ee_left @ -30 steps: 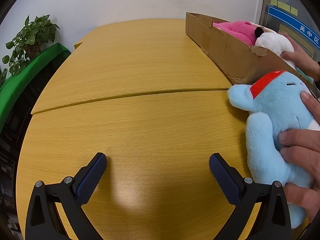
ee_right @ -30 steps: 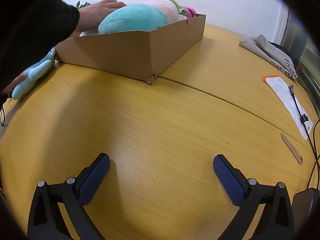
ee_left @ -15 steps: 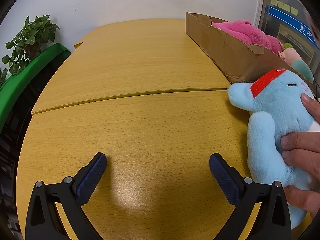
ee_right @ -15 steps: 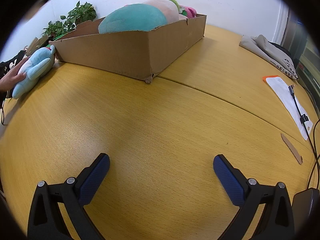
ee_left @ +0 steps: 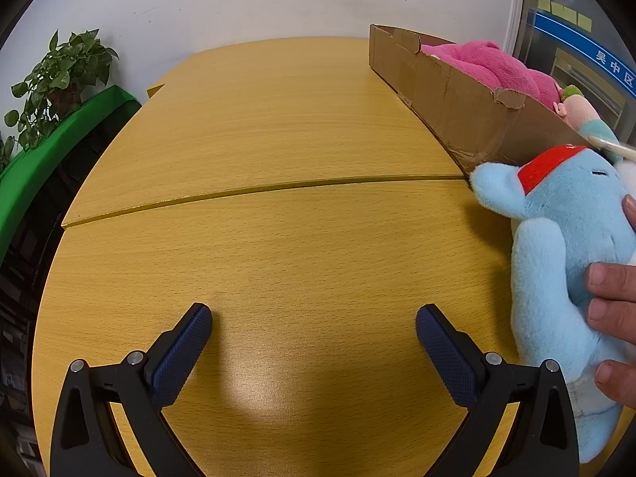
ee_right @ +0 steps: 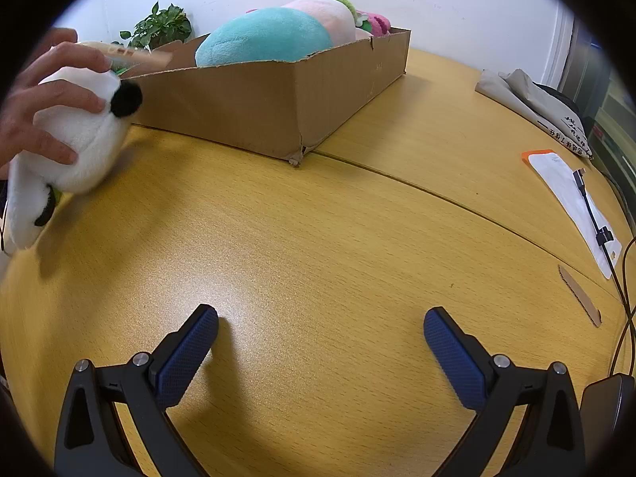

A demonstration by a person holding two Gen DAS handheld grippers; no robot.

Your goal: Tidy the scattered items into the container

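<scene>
A cardboard box [ee_left: 449, 99] stands on the wooden table at the right of the left wrist view, with a pink plush [ee_left: 493, 65] inside. A bare hand [ee_left: 612, 298] holds a light blue plush with a red band [ee_left: 556, 238] on the table beside the box. My left gripper [ee_left: 314, 334] is open and empty, left of that plush. In the right wrist view the box [ee_right: 278, 95] holds a teal plush [ee_right: 266, 37]. A hand [ee_right: 43, 91] holds a white plush with black ears [ee_right: 75, 135] at the left. My right gripper [ee_right: 320, 338] is open and empty.
A potted plant [ee_left: 59, 79] and a green ledge [ee_left: 51, 139] lie beyond the table's left edge. In the right wrist view a folded cloth bag [ee_right: 532, 103], a white sheet with a cable [ee_right: 576, 198] and a cardboard strip [ee_right: 578, 294] lie at the right.
A hand has taken the white plush out of the box and brought it down beside the table's left in the right wrist view. Both grippers have stayed still and open.
</scene>
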